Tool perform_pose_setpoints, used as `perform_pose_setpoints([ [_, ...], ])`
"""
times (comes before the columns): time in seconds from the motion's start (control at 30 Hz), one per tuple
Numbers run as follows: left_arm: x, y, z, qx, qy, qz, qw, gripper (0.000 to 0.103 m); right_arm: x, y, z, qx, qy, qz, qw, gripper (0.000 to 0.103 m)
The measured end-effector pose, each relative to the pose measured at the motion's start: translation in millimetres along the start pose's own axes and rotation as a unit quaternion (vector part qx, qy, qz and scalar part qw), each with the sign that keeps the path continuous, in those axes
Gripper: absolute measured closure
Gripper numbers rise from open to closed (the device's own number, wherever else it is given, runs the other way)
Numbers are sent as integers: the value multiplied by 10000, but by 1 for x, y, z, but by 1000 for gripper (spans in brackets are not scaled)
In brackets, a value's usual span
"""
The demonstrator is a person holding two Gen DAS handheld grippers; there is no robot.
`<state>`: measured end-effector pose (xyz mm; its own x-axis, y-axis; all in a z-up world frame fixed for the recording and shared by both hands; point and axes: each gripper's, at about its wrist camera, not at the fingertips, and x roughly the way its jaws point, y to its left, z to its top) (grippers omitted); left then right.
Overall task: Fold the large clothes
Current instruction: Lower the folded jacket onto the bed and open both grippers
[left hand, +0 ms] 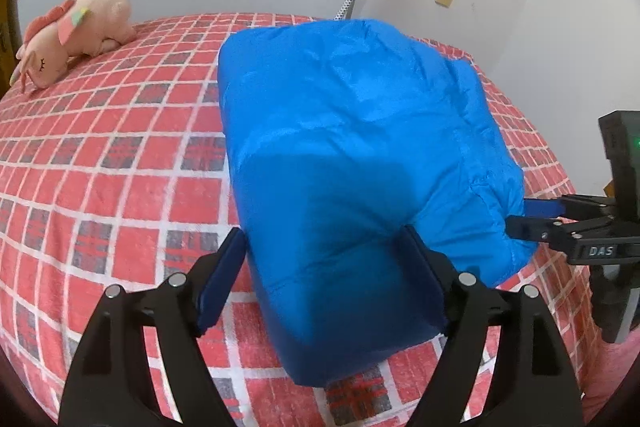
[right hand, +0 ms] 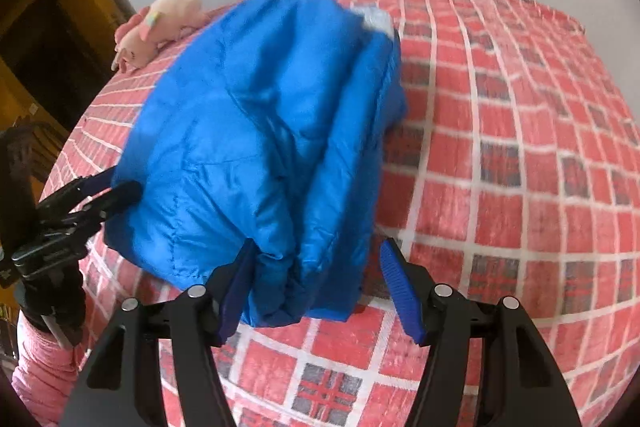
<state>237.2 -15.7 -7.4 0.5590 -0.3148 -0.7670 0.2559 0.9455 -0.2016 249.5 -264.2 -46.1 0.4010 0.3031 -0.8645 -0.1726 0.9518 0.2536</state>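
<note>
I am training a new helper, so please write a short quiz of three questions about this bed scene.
1. True or false: the blue jacket lies folded into a bundle on the checked bed cover.
2. Which toy lies at the far end of the bed? A) pink plush toy B) brown bear C) yellow duck
3. Fill in: the right gripper has its jaws ____ around the jacket's near edge.

Key: 1 true; 2 A; 3 open

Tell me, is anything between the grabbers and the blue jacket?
Nothing visible is. The left gripper and right gripper both straddle the near edge of the folded blue jacket, jaws open. The plush toy lies far off.
</note>
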Motion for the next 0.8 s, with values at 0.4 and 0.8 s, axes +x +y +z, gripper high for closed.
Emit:
perform_pose_setpoints([
  [0.4,-11,-11,-5,76,-150,353,9992,18,-10,1,-12,73,-402,79,9991,34],
  [0.8,-68,-40,-33,444,-549,940,9931,6,-59,32,-50,-59,-882,-473,9950,5],
])
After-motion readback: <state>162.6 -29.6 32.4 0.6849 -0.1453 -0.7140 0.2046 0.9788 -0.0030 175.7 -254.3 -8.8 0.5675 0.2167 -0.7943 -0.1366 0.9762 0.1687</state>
